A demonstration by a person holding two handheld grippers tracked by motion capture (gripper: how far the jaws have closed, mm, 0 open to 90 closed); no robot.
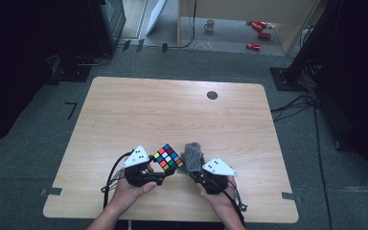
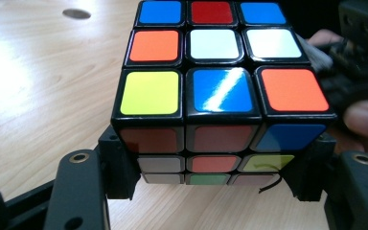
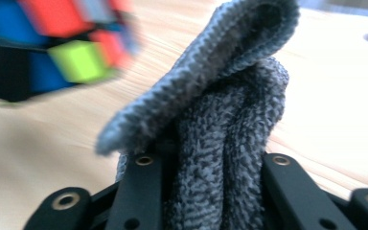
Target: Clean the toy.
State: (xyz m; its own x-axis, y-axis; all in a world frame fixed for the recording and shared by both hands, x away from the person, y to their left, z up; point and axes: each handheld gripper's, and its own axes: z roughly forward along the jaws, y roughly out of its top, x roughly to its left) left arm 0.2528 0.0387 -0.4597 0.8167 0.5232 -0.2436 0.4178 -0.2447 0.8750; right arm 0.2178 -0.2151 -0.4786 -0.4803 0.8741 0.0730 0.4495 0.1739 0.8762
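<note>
Near edge of the wooden table [image 1: 124,110], both hands low and close together; work in hand looks like wiping a puzzle cube with a cloth.

Left gripper [image 1: 159,173]: jaws stand fairly wide and are clamped on the puzzle cube [image 1: 167,157], one pad on each side of its lower layers, as the left gripper view shows; cube [image 2: 220,91] raised clear of the table top rather than resting on it; held this way, I judge, so the upper face and the side toward the other hand stay bare for the cloth.

Right gripper [image 1: 197,173]: jaws nearly closed, pinching a bunched grey cloth [image 1: 193,155]; in the right gripper view the cloth [image 3: 220,143] rises between the two black jaws and folds over at the top into a soft lip; a narrow pinch low on the bundle leaves a padded free end to press against the cube.

Positions, from table centre: cube at about 6 o'clock, just short of the near edge; cloth at about 5 o'clock, just beside the cube on its right, touching or very nearly, cannot tell which; dark round grommet [image 1: 212,95] at 1 o'clock, well apart.

Orientation: cube has no long axis, all sides equal; it sits turned corner-on in the high view, one edge pointing to 6 o'clock toward the person, top face tilted slightly. Cloth's long axis runs up out of the jaws, pointing roughly 11 o'clock, its folded tip leaning toward the cube.

Right gripper view is blurred at the cube, so that hand is likely in motion.
</note>
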